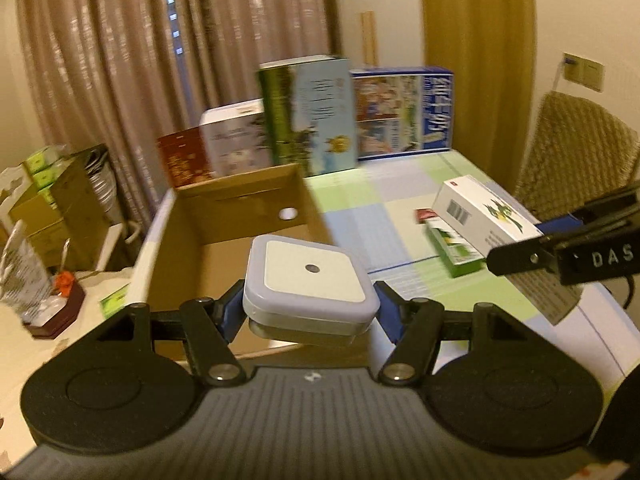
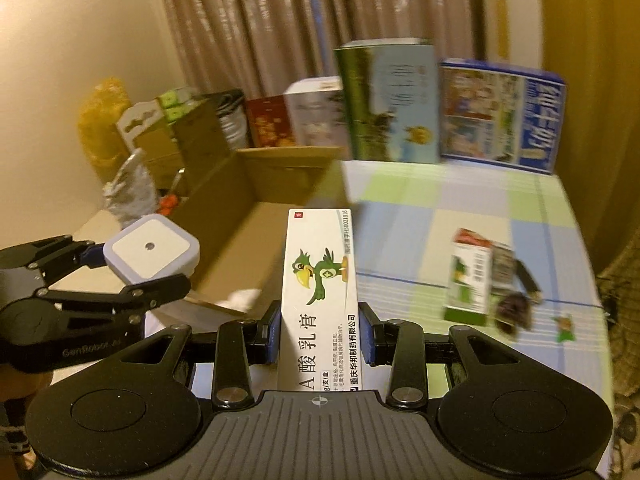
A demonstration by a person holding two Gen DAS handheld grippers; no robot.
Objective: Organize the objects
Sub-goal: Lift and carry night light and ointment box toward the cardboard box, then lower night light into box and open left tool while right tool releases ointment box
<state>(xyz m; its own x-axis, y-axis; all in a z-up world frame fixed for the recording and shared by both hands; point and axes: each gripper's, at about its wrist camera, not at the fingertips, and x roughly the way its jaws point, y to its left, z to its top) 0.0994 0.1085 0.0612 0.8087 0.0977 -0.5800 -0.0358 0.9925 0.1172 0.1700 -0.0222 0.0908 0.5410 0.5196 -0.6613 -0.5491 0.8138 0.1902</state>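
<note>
Left gripper (image 1: 310, 312) clamps night light (image 1: 310, 280), right gripper (image 2: 320, 332) clamps ointment box (image 2: 320, 280); carry both w/ level wrists over cardboard box (image 1: 240, 196) at 11 o'clock, release low.

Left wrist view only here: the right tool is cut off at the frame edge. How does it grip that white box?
Observer: The right tool clamps the white box across its narrow width, blue pads on its long sides, length pointing forward.
Operator: Anything past the green box?
Observer: A dark brown, hairy item lies right beside the green box, on its right.
Operator: More?
Observer: A small green figure lies on the tablecloth, further right.
</note>
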